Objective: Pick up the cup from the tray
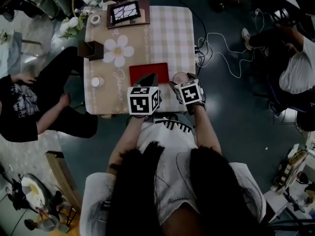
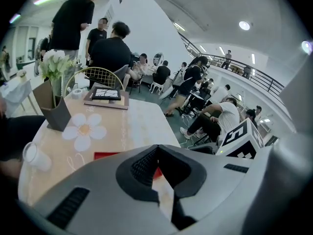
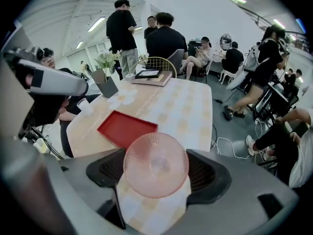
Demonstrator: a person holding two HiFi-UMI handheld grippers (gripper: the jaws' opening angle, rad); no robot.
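Note:
A translucent pink cup [image 3: 155, 165] sits between the pads of my right gripper [image 3: 156, 173], its bottom facing the camera and lifted above the checked tabletop. The head view shows the cup [image 1: 179, 77] just right of the red tray [image 1: 147, 72], with my right gripper [image 1: 181, 81] shut on it. The flat red tray [image 3: 126, 128] looks bare. My left gripper [image 1: 149, 78] hovers over the tray's near edge. Its jaws meet at the tip with nothing between them [image 2: 156, 152]. A strip of the tray [image 2: 104, 155] shows beyond them.
The table [image 1: 167, 38] carries a white paper cup [image 1: 95, 81] at its left edge, a dark box [image 1: 91, 49], a framed picture [image 1: 127, 12] and flowers [image 1: 72, 25] at the far end. A person [image 1: 29, 107] sits at the left. Cables [image 1: 219, 50] lie on the floor right.

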